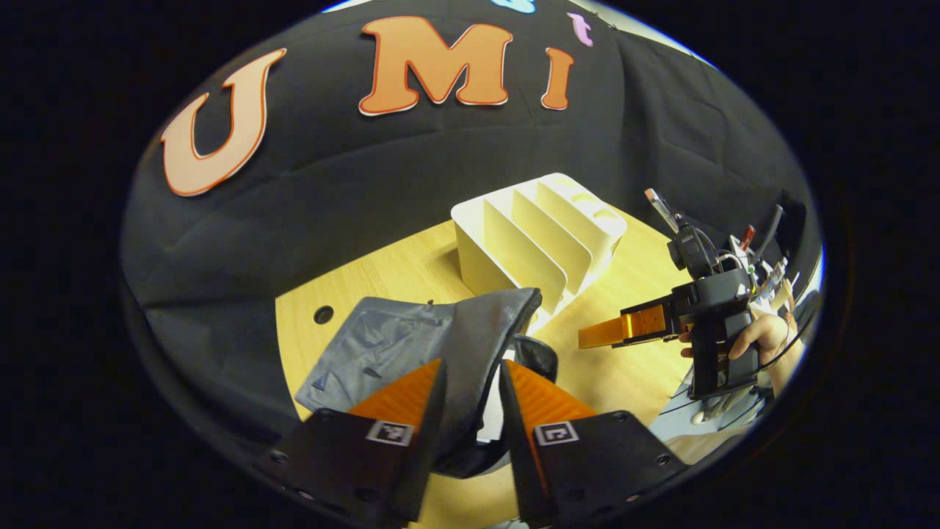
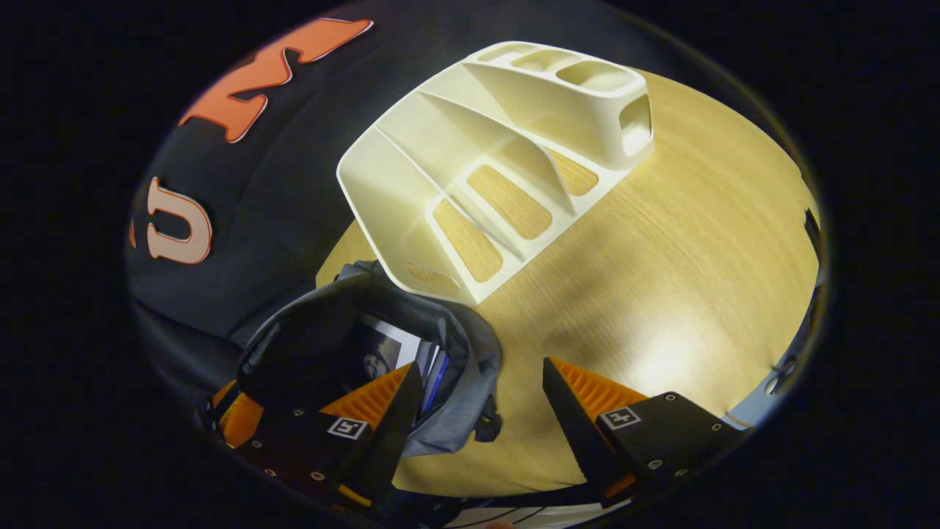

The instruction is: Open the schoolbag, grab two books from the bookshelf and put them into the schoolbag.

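The left gripper is clamped on the rim of the grey schoolbag, holding its mouth up on the wooden table, just beside the white bookshelf. The right gripper hangs above the table with its fingers apart and nothing between them.

To do this step well, the left should keep the rim lifted and taut — a slack flap would close the opening — while the right finishes its part.

The right gripper view looks into the bag's mouth, where books appear to sit already, and down into the shelf's slots, apparently empty. The left gripper view shows instead a hand holding the right gripper, well clear of the bag.
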A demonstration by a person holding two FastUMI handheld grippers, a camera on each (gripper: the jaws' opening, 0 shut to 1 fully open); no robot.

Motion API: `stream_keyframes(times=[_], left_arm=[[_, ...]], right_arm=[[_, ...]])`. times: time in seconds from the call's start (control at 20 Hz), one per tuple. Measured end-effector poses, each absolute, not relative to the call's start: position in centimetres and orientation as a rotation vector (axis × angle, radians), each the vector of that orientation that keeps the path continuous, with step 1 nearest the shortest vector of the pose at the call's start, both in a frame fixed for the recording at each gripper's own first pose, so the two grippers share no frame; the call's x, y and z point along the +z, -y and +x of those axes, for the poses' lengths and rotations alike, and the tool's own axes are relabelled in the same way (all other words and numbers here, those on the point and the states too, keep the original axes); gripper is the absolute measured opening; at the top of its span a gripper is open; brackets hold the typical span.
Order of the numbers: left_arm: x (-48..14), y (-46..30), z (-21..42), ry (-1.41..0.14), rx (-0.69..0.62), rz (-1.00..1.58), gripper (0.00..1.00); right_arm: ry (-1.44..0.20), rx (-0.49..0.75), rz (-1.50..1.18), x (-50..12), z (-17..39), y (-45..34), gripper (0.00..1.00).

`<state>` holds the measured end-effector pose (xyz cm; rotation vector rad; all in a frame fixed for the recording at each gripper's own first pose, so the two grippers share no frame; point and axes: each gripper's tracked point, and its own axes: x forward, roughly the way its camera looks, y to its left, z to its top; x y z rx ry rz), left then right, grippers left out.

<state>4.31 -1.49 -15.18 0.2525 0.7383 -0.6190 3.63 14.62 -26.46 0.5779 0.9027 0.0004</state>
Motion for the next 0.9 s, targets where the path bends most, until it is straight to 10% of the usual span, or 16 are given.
stream_keyframes(times=[0.2,0.9], left_arm=[[-15.4,4.0,4.2,-0.696,-0.522,0.161,1.00],[-1.5,6.2,7.7,-0.113,-0.198,-0.039,0.99]], right_arm=[[-0.868,0.022,0.422,-23.9,5.0,-10.3,0.98],[0.029,0.005,0.028,1.7,7.5,-2.2,0.97]])
